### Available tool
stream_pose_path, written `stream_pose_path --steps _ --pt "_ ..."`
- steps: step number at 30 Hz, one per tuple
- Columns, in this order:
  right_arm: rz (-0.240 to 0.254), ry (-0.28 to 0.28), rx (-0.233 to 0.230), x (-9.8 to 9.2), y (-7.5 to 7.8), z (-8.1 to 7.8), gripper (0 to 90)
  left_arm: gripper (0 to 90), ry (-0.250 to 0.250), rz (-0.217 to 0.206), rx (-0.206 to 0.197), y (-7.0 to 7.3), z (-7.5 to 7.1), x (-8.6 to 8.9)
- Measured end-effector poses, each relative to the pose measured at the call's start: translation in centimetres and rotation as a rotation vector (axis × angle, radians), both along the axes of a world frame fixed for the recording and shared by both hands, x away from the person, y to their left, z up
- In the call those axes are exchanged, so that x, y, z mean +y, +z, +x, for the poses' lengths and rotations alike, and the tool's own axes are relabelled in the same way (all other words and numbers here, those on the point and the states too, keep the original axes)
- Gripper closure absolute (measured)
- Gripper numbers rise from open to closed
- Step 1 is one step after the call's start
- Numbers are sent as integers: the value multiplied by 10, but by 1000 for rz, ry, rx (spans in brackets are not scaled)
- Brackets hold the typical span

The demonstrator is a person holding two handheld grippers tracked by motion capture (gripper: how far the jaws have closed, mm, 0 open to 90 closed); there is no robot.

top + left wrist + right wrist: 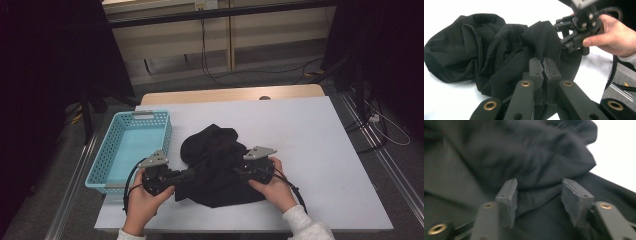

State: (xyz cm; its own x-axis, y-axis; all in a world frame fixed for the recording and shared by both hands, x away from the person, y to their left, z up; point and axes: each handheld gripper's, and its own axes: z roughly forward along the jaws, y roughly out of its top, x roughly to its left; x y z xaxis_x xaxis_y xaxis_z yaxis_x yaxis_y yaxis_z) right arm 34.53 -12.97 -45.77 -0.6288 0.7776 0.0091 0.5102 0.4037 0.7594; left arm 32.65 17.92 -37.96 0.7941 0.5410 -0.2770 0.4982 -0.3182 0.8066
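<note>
- High view: I see a white table [320,150] with a crumpled black cloth [215,160] lying near the middle of its front edge.
- A light blue basket [131,150] sits along the table's left edge, just beside the cloth and apart from it.
- My left gripper [187,175] reaches in from the front left, its tips at the cloth's left side.
- My right gripper [239,172] comes in from the front right, its tips over the cloth's right side.
- Left gripper view: the left gripper [542,68] has its jaws pressed together, clamped on a fold of the black cloth [486,47]. The right gripper [564,35], held by a hand [614,35], sits at the cloth's far edge.
- Right gripper view: the right gripper [539,192] has its jaws apart, with a ridge of cloth [536,157] between them; the pads are not pressing on it. This picture is blurred.
</note>
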Motion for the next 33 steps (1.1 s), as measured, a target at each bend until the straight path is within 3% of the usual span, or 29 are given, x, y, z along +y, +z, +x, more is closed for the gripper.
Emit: stream_pose_path --steps 3,4,7,12,20,26,30,33 --pt "13 20 14 2 -2 -2 691 869 4 1 -9 0 -1 0" --pt "2 24 10 2 -1 -3 826 869 5 -1 -13 1 -2 0" --pt "1 34 12 1 0 -5 887 869 0 6 -13 1 -3 -1" --pt "38 38 49 -10 3 -9 899 870 0 12 -13 0 -2 -1" --pt "68 44 27 -35 17 -35 900 870 -6 23 -2 -4 0 -7" --pt "89 52 12 -42 26 -50 873 871 15 -2 -22 2 2 -3" --pt "89 33 -12 -45 25 -49 803 871 61 -19 -27 6 4 7" --pt "100 18 -17 -49 22 -44 763 871 69 -25 -22 7 4 11"
